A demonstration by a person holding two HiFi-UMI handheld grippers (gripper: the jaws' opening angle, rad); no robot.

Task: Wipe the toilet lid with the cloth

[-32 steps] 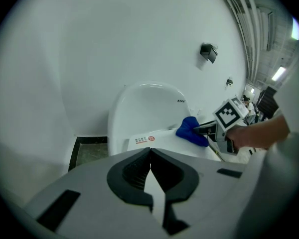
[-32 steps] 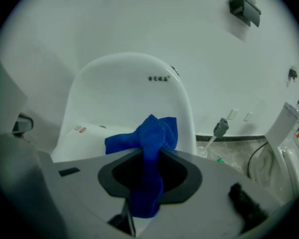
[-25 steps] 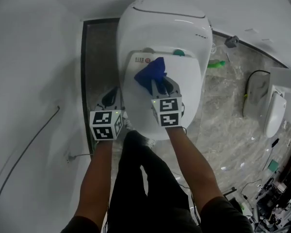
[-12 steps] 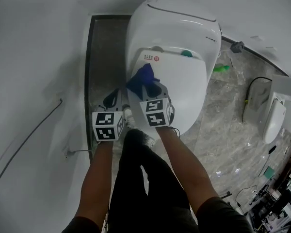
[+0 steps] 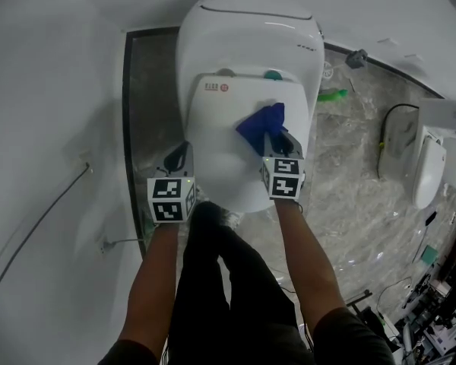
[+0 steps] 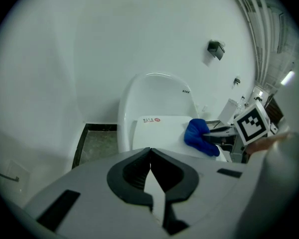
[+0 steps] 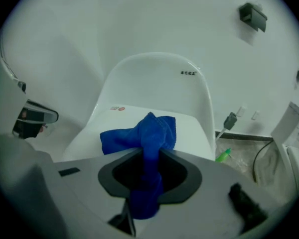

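The blue cloth (image 5: 258, 123) is clamped between the jaws of the right hand-held gripper (image 5: 274, 137). Its bunched free end is laid on the right part of the closed white toilet lid (image 5: 216, 139), ahead of the jaws. The left hand-held gripper (image 5: 178, 156) is held at the left edge of the toilet, its jaws closed together with nothing between them.
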